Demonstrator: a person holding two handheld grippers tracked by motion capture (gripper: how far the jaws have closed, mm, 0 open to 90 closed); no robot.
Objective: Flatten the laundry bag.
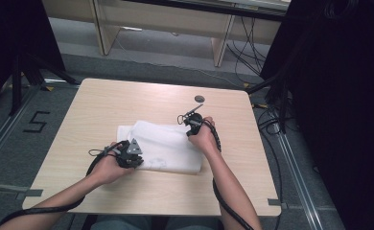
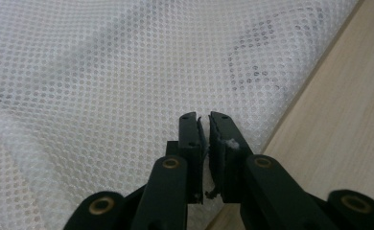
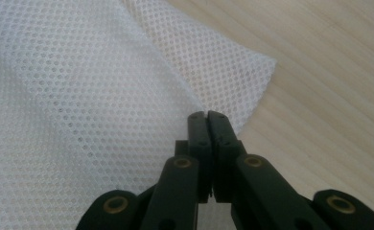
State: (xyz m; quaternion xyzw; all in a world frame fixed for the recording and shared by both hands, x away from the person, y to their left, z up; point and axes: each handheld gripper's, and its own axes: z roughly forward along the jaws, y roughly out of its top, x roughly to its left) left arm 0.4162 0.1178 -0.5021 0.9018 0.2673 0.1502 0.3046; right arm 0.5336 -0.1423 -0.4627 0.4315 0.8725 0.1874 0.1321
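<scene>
White mesh cloth [image 1: 163,148] lying folded at the centre of the counter [image 1: 103,105]. The left gripper [image 2: 205,125], jaws nearly closed, pinches its near edge; the right gripper [image 3: 208,120], jaws pressed together, clamps a far fold, apparently so both hold the fabric taut for folding.

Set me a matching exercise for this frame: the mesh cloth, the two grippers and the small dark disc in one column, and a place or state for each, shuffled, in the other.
Things:
1. white mesh cloth
2. left gripper
3. right gripper
4. small dark disc

Places or states:
A. lies alone on the bare wood near the table's far edge
B. jaws pressed together at the cloth's far right corner
C. spread in folds across the middle of the table
D. jaws nearly closed at the cloth's near edge, beside a faint grey marking

Pairs: 1-C, 2-D, 3-B, 4-A
</scene>
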